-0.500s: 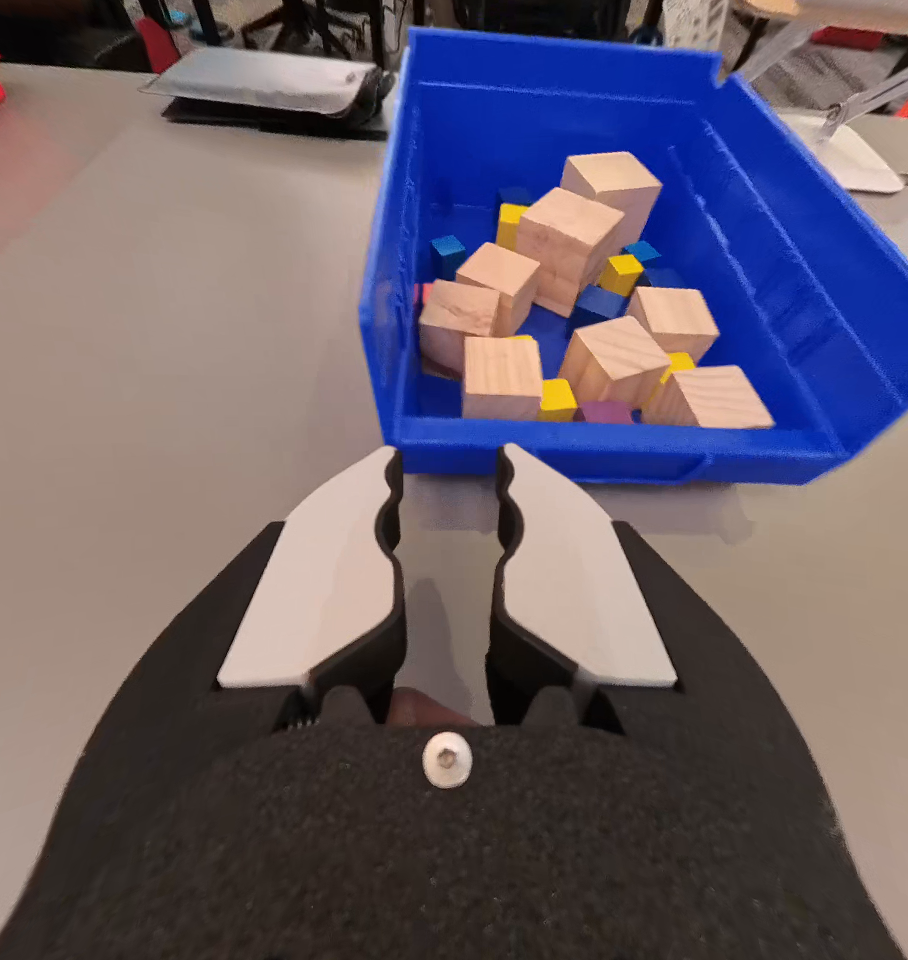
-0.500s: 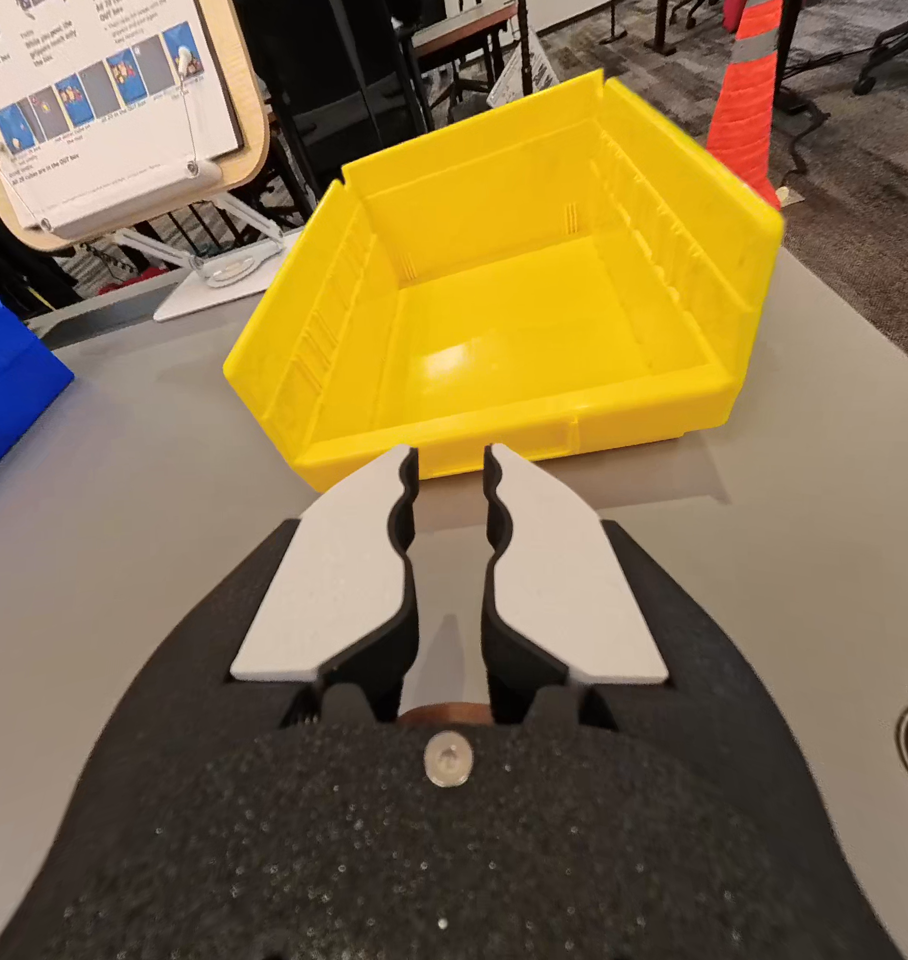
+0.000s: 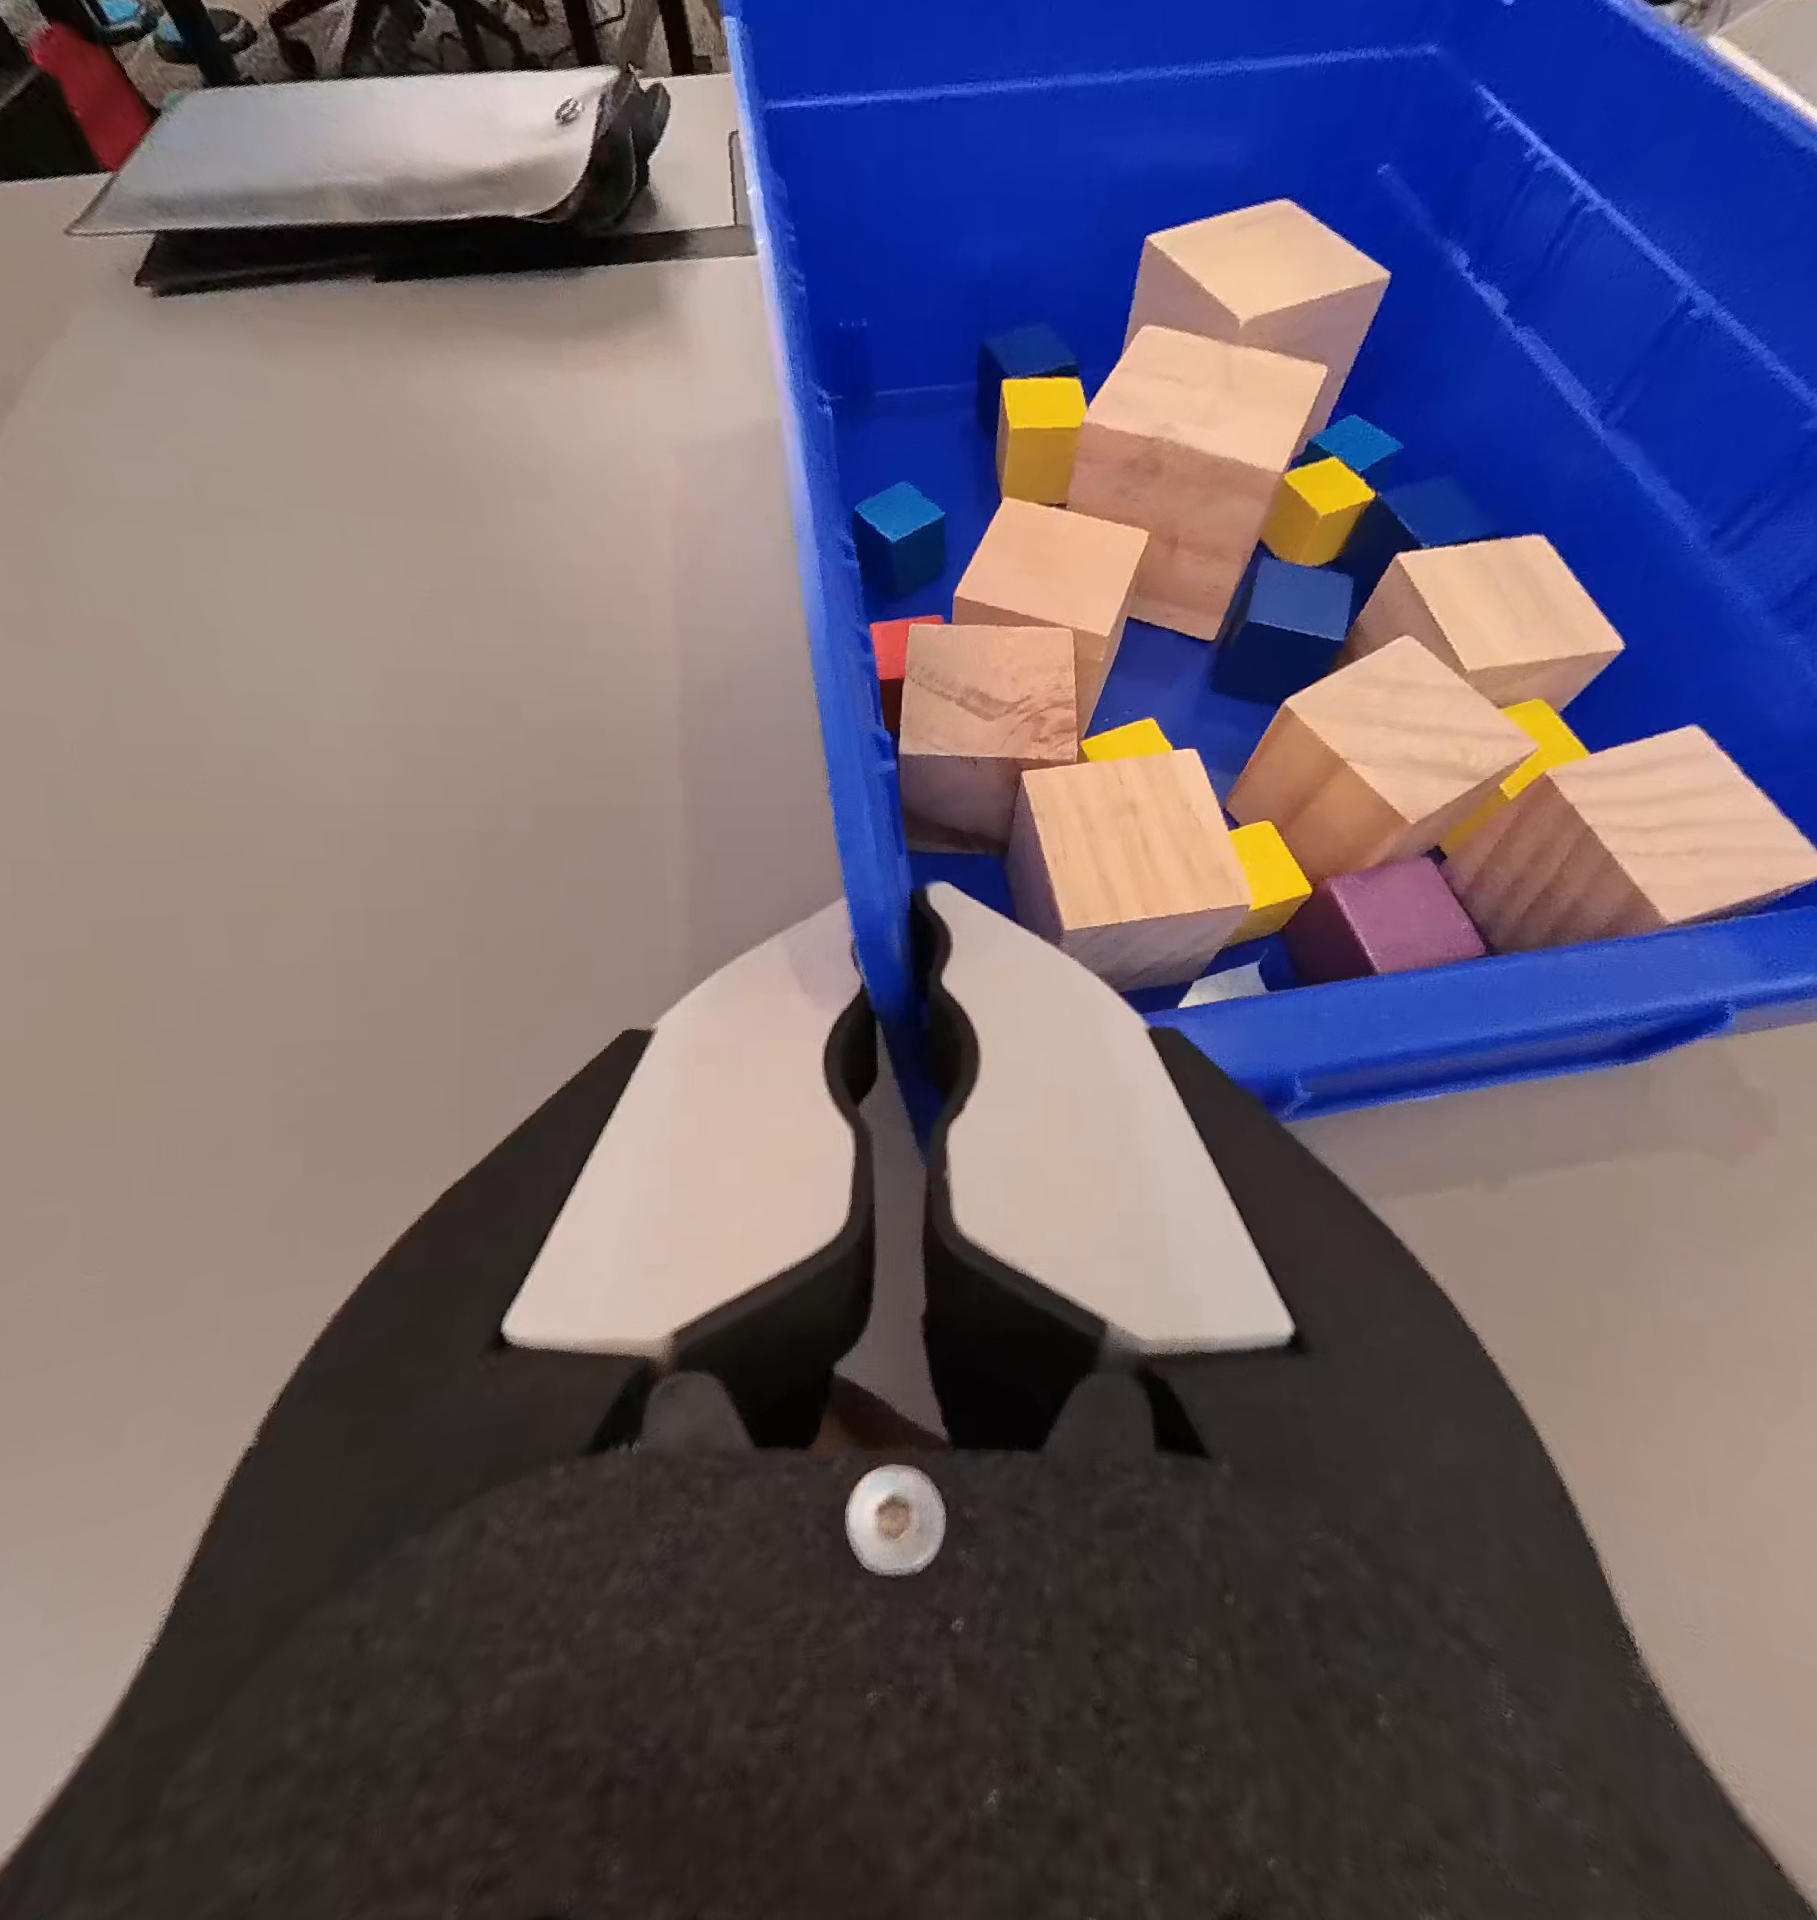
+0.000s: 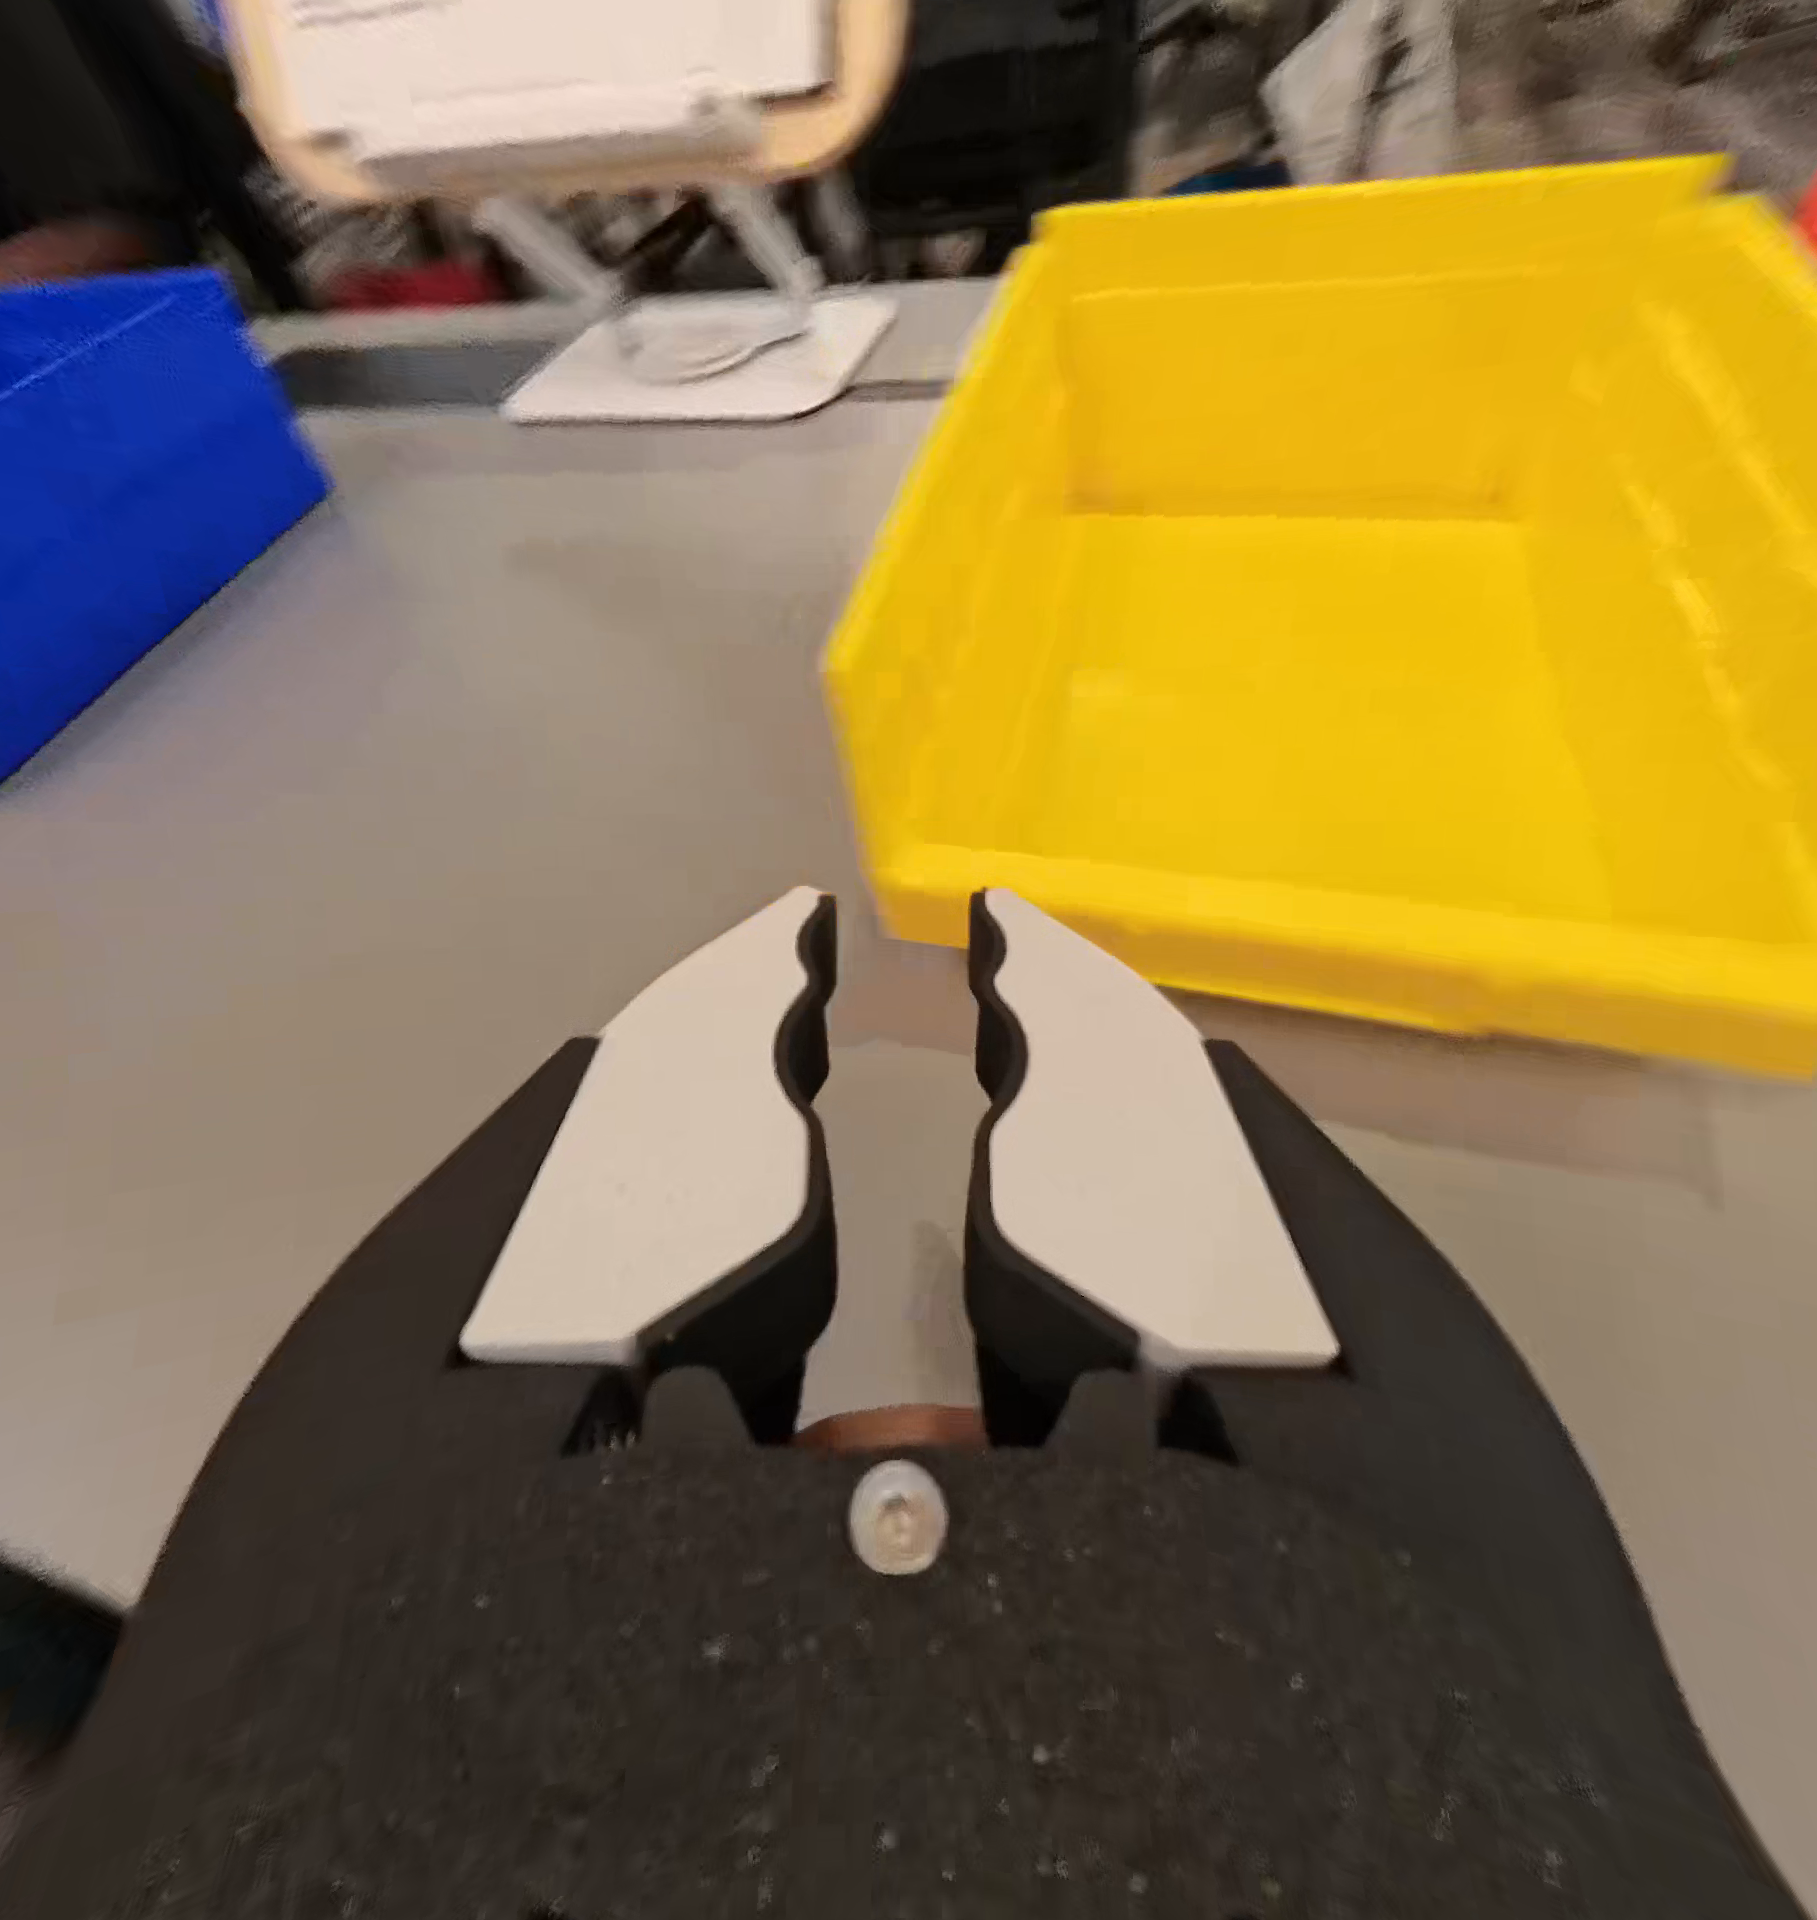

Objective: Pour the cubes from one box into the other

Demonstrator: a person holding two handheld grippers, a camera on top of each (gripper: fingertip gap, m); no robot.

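Observation:
A blue box (image 3: 1506, 1023) on the grey table holds several large wooden cubes (image 3: 1132, 862) and small yellow, blue, purple and red cubes. My left gripper (image 3: 888, 920) straddles the box's left wall at its near corner, with one finger outside and one inside, shut on the wall. An empty yellow box (image 4: 1299, 956) sits to the right in the right wrist view, which is blurred. My right gripper (image 4: 902, 914) is open and empty, just in front of the yellow box's near left corner. The blue box (image 4: 104, 499) also shows at the left of that view.
A flat grey pouch (image 3: 364, 145) lies on dark sheets at the back left of the table. A white stand base (image 4: 696, 353) carrying a board (image 4: 571, 83) stands behind the gap between the boxes. The table edge shows at the lower left (image 4: 42, 1558).
My left gripper moved forward onto the blue box's left wall and closed on it. My right gripper swung left, so the yellow box now sits to its right; it stays open.

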